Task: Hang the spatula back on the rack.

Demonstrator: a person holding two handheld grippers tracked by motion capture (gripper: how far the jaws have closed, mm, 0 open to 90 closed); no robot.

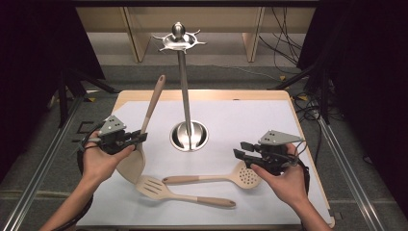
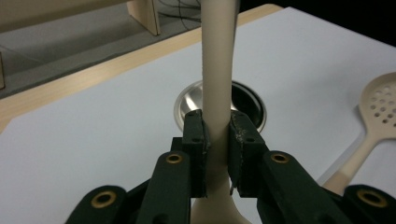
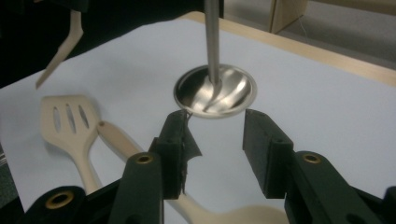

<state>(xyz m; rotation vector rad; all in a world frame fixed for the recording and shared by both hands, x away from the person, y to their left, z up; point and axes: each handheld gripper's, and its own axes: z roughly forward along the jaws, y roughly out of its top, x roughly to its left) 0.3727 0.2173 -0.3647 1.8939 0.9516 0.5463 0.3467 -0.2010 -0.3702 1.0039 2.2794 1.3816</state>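
Spoon (image 1: 144, 130), pale wood-coloured, held by its handle in the left gripper (image 1: 139, 138), whose jaws are closed tight on the shaft; in the left gripper view the handle (image 2: 217, 70) runs upright between the two pads. Bowl of the spoon hangs low beside the left hand (image 1: 103, 161), handle tilting up and away toward the stand. Right gripper (image 1: 243, 150), carried in the right hand (image 1: 286, 180), jaws parted with nothing between them; in the right gripper view the pads (image 3: 175, 149) stand apart over bare white table. Skimmer (image 1: 226, 178) with a perforated round head, lying flat on the table (image 1: 250, 120), its head just under the right gripper. Slotted turner (image 1: 180, 191), lying flat near the front edge, its blade close to the skimmer's handle end. Metal stand (image 1: 184, 86), upright pole on a round shiny base at the table's middle, hooked ring at the top, between the two grippers.
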